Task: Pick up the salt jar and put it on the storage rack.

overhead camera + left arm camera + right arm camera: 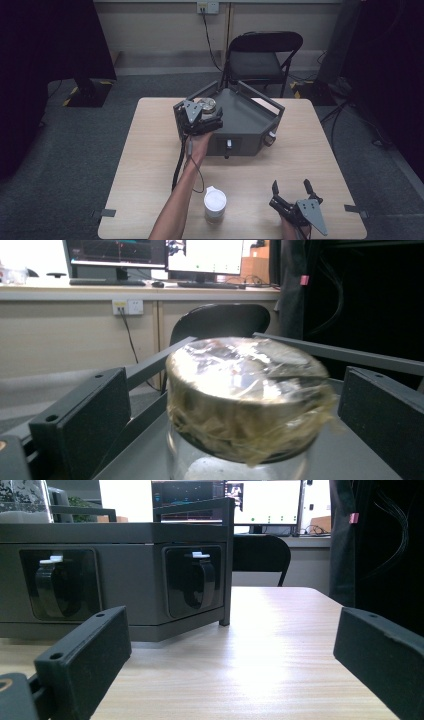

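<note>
In the high view the bench (pixel 150 165) carries one grey tray (pixel 250 120) at its far middle, its back corner reaching near the far edge, and one white-lidded cup (pixel 215 204) near the front edge; wide bare wood lies left of the tray and between cup and tray. The left hand-held gripper (pixel 202 114) is over the tray's left corner at one jar (pixel 206 105), which stands inside the tray close to its left wall. The right hand-held gripper (pixel 291 187) rests at the front right of the bench with its two jaws spread wide and nothing between them, well apart from cup and tray, the right edge not far off. One folding chair (pixel 260 60) stands beyond the bench. In the left gripper view the jar (pixel 245 405), its lid wrapped in clear film, stands between the two jaws, which are spread wide with a gap showing on each side of the lid, so the pads do not press on it; the tray's rails (pixel 150 365) run close behind. In the right gripper view the jaws stand wide apart over bare wood, with the tray's front wall (pixel 125 580) ahead showing two latches (pixel 200 580) and open bench to its right
</note>
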Demonstrator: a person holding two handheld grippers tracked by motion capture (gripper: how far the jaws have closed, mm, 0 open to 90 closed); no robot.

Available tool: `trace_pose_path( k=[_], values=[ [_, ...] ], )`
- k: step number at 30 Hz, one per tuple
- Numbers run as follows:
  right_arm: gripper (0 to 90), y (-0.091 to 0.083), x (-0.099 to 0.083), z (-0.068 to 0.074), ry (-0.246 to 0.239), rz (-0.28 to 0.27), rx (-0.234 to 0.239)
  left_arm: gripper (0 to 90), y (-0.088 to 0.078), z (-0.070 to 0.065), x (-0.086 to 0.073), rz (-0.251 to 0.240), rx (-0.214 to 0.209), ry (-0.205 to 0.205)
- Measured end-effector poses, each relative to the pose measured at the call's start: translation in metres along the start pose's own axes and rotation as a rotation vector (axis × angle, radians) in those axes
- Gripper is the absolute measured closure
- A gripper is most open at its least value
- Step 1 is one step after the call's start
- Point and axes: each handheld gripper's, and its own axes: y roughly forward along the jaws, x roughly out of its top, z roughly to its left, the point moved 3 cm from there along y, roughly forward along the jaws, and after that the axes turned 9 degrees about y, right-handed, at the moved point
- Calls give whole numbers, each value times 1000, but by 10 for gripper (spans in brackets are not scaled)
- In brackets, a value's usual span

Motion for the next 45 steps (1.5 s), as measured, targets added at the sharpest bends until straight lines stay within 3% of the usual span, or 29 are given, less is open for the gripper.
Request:
trace_pose_path(
  k=[8, 12, 15, 19, 25, 28, 39, 42, 45],
  values=[
    [4, 0, 0, 0, 0, 0, 0, 0, -11, 3, -7, -24, 13, -4],
    [4, 0, 0, 0, 0, 0, -1, 0, -18, 11, -13, -45, 7, -57],
    [4, 0, 0, 0, -1, 0, -2, 0, -25, 13, -12, -42, 23, -26],
    [4, 0, 0, 0, -1, -1, -3, 0, -35, 18, -13, -51, 11, -20],
    [4, 0, 0, 1, -2, 0, -3, 0, -55, 22, -18, -72, 17, 3],
    [4, 0, 0, 1, -2, -1, -4, 0, -68, 24, -22, -97, 11, -19],
    [6, 0, 0, 1, -6, 2, -5, 0, -108, 22, -31, -145, 27, -13],
    [6, 0, 0, 1, -7, 3, -4, 0, -118, 18, -31, -145, 56, -20],
    [6, 0, 0, 1, -5, 1, -5, 0, -128, 16, -37, -170, 62, -62]
  ],
)
